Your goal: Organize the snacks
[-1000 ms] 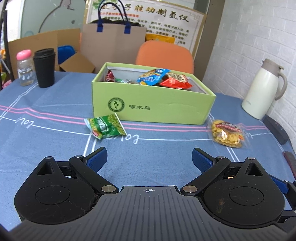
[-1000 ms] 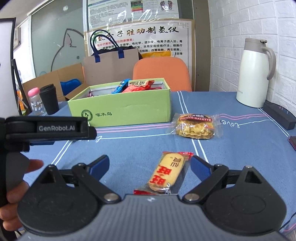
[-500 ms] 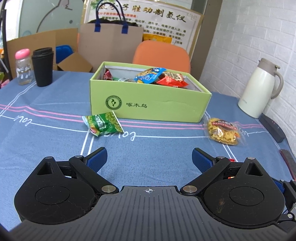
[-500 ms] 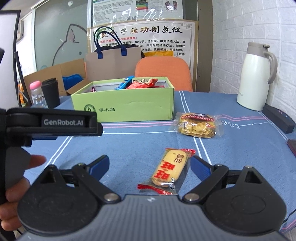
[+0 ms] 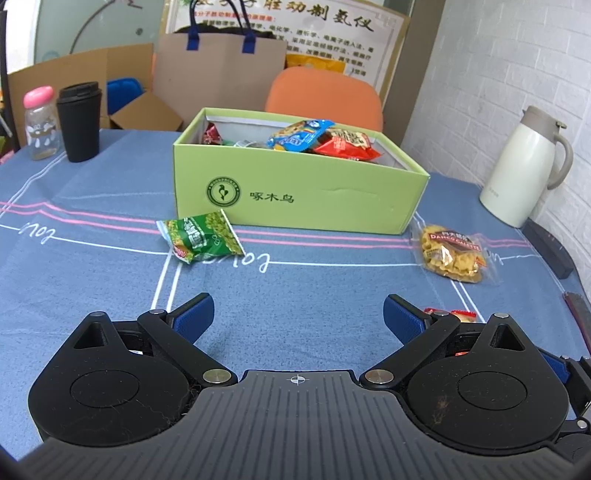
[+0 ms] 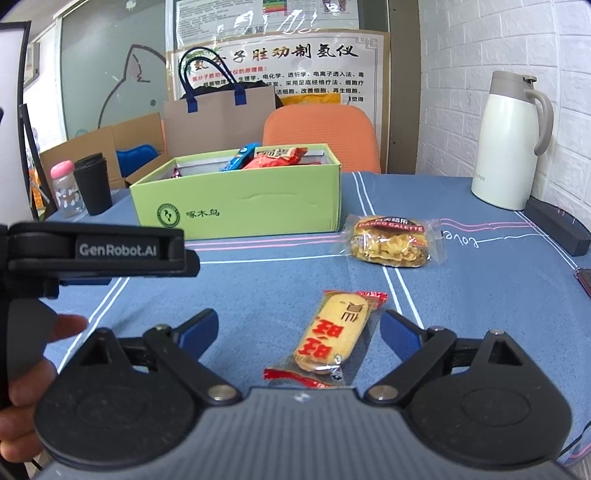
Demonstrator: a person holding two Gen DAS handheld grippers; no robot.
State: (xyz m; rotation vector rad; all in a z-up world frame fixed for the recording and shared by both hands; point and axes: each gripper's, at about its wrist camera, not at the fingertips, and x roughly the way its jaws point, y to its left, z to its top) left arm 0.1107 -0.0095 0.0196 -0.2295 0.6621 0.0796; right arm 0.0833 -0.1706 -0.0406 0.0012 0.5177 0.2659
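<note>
Rice cracker packet (image 6: 338,338) between wide right tongs (image 6: 298,326), untouched, left tongs (image 5: 298,312) wide, empty

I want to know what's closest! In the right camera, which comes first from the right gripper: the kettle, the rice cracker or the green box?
1. Rice cracker, between the right gripper's fingers.
2. Green box, ahead, left.
3. Kettle, far right.

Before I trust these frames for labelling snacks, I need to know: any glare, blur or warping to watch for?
Right wrist view: glare streaks on the upper wall poster; the left gripper's body is soft up close; the rice cracker packet is sharp. Left wrist view: fisheye bends the table edge; the green pea packet reads clearly.
</note>
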